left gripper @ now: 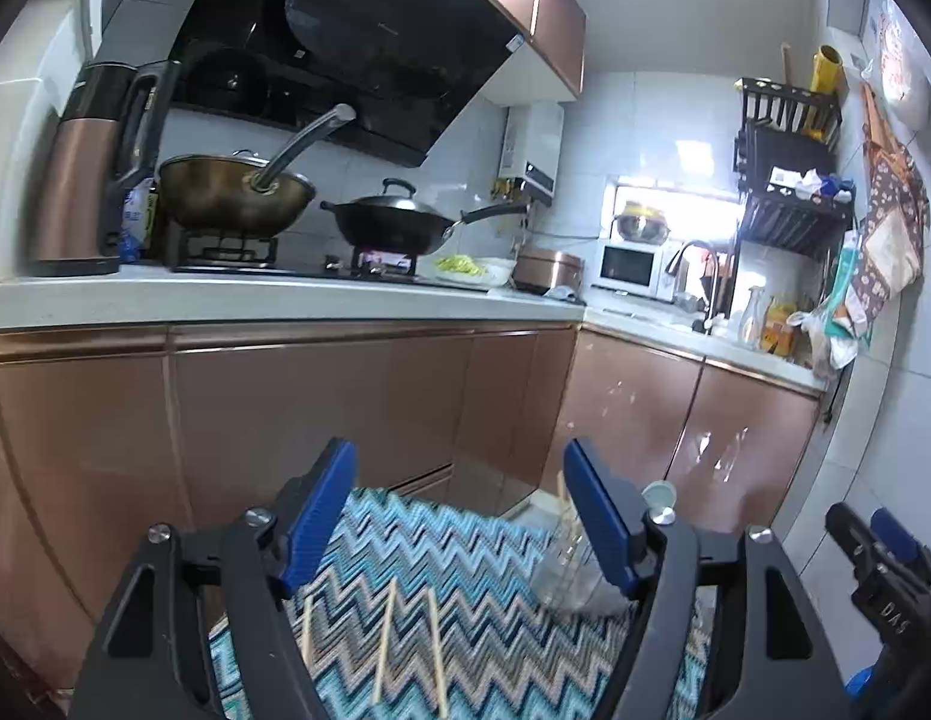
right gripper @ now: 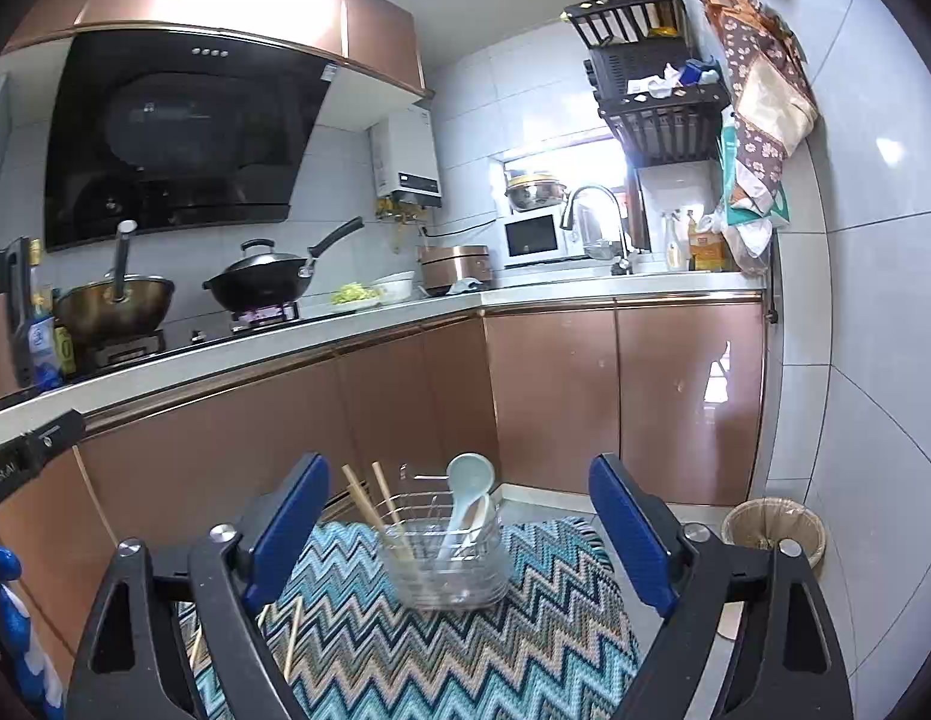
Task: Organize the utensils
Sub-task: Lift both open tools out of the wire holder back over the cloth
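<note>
A clear holder (right gripper: pixel 444 564) stands on a zigzag-patterned cloth (right gripper: pixel 465 648). In it are two wooden chopsticks (right gripper: pixel 369 510), a pale blue spoon (right gripper: pixel 465 480) and a white spoon. My right gripper (right gripper: pixel 459 516) hangs above and in front of it, open, nothing between its blue pads. Loose chopsticks (right gripper: pixel 293 636) lie on the cloth at the left. In the left wrist view several loose chopsticks (left gripper: pixel 386 642) lie on the cloth (left gripper: pixel 465 600) under my left gripper (left gripper: pixel 459 516), which is open and empty. The holder (left gripper: pixel 564 576) is partly hidden behind its right finger.
Copper cabinet fronts (right gripper: pixel 405 408) rise behind the cloth. The counter (left gripper: pixel 285 294) carries a stove with two woks (left gripper: pixel 393 222), a kettle (left gripper: pixel 81 174), a rice cooker and a microwave. A sink faucet (right gripper: pixel 591 204) and a dish rack are at right. A lined bin (right gripper: pixel 771 528) stands on the floor.
</note>
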The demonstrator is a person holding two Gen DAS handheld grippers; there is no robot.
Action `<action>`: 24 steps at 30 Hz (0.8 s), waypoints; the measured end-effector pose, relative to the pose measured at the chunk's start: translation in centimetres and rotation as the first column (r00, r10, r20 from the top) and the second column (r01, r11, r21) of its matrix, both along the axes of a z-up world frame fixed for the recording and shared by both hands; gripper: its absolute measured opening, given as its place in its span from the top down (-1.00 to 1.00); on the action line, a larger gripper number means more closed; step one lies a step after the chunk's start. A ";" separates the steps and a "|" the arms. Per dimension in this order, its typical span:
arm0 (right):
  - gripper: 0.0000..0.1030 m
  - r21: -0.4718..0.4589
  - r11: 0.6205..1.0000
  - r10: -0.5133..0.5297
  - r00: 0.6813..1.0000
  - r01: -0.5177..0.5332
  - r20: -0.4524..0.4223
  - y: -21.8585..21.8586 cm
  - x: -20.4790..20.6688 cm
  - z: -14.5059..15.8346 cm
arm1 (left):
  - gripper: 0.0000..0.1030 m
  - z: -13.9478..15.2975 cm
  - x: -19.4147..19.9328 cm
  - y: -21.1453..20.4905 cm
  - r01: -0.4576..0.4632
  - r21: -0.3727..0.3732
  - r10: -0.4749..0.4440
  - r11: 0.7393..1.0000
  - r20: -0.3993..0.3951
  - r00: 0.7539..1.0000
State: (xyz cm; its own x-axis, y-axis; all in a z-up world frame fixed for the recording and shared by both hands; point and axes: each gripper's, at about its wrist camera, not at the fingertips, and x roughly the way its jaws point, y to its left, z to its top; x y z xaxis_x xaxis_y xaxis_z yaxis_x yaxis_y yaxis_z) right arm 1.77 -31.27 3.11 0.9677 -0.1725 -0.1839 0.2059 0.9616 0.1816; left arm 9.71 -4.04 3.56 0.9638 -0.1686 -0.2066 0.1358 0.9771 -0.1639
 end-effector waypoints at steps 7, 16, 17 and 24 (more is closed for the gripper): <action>-0.78 -0.030 0.999 0.015 1.000 -0.015 -0.003 2.0 -2.4 0.3 | -0.41 -0.6 -2.6 2.4 -0.047 0.016 0.048 0.999 -0.030 0.998; -0.95 -0.059 0.998 0.000 1.000 0.000 0.010 3.4 -4.6 0.9 | -0.43 -1.0 -5.0 4.3 -0.085 0.033 0.086 0.996 -0.036 0.996; -0.98 -0.062 0.998 -0.003 1.000 0.004 0.008 3.5 -4.8 0.9 | -0.43 -1.0 -5.1 4.4 -0.087 0.033 0.088 0.996 -0.037 0.995; -1.00 -0.104 0.994 -0.042 0.999 0.039 -0.019 4.7 -5.1 0.8 | -0.44 -1.4 -5.9 5.1 -0.106 0.047 0.108 0.993 -0.039 0.993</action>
State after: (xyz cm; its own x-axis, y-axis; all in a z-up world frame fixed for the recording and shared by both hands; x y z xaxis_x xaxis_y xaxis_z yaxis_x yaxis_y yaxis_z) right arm -3.32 -26.55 3.87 0.9557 -0.2307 -0.1830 0.2478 0.9658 0.0766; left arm 3.80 1.01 2.21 0.9663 -0.0543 -0.2514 0.0239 0.9922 -0.1225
